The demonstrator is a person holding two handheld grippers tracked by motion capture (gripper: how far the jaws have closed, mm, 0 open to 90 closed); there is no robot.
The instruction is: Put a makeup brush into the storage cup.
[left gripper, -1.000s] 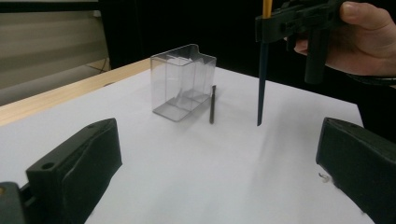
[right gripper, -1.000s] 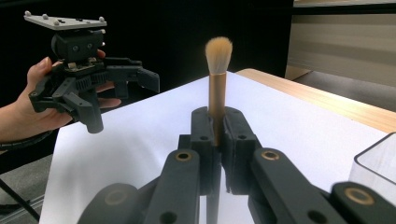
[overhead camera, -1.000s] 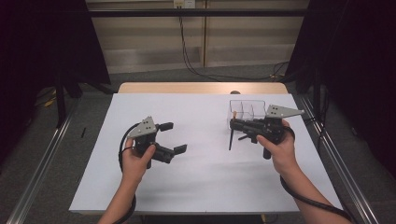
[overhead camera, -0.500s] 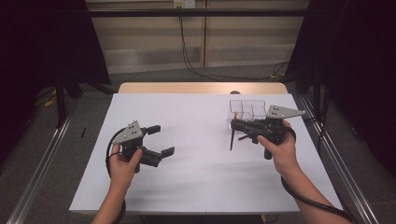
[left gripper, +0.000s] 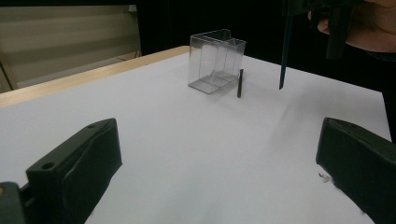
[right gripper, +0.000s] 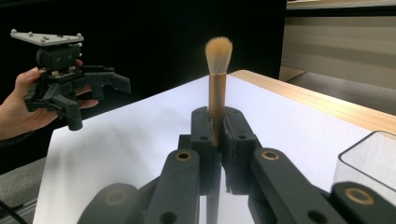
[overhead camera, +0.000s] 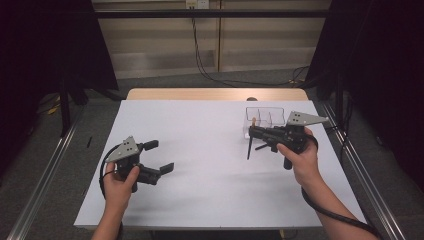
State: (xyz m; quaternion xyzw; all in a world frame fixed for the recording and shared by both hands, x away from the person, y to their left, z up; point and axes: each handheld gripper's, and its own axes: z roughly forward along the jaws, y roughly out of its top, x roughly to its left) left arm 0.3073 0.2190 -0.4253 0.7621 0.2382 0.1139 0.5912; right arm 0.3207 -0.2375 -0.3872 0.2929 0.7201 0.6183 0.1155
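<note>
While the right gripper (overhead camera: pixel 253 132) stays clamped on the brush (right gripper: pixel 218 74), bristles up, just beside the clear box (overhead camera: pixel 265 118), its dark handle hangs free over the white table (overhead camera: pixel 210 190). One twist and it could slip or knock the box. Left gripper (overhead camera: pixel 159 156), jaws wide apart, holds nothing.

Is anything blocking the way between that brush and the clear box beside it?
Nothing visible does. The right gripper holds the brush upright just in front of the clear box, with bare table between them.
</note>
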